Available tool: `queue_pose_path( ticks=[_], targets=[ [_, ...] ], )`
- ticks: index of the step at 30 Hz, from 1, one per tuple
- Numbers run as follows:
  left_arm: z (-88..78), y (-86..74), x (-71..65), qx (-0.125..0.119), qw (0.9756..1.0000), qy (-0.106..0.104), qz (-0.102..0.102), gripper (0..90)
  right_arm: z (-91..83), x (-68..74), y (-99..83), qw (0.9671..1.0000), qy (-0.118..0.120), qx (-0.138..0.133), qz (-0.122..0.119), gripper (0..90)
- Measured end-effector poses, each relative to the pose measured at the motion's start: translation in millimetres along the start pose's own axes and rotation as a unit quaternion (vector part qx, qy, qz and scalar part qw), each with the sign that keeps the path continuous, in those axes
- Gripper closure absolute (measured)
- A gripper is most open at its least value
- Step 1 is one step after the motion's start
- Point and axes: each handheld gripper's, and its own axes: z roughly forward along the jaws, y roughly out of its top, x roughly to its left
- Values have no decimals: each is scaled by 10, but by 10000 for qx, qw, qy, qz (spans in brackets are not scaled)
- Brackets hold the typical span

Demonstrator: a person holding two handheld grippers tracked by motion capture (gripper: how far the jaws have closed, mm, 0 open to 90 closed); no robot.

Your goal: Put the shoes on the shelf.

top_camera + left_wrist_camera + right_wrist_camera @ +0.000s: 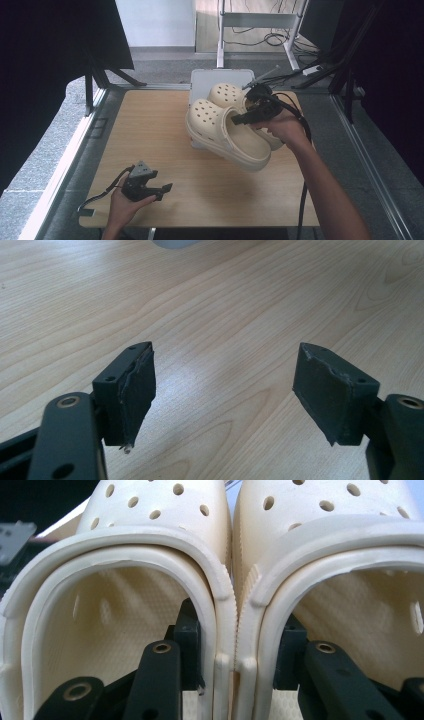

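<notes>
Right gripper view puts one jaw inside each of the two cream clogs [235,580], the right gripper [235,665] pinching their touching inner walls between its jaws (toes point away). Down on the wooden table [225,300], the left gripper [222,390] has jaws spread wide, nothing between them.
</notes>
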Motion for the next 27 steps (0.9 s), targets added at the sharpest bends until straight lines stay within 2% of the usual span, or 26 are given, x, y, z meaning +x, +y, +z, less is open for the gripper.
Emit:
queue_pose_path(
  ticks=[6, 14, 27],
  targets=[
    [-2, 0, 2, 11, 10000, -13, -3, 255, 47, -133, 114, 9997, -164, -106, 172, 654],
    [1, -1, 3, 31, 10000, 6, 11, 255, 148, -271, 310, 9987, -399, -96, 317, 653],
    [-1, 2, 6, -4, 10000, -50, 7, 255, 416, -514, 614, 9945, -762, -107, 703, 653]
  ],
)
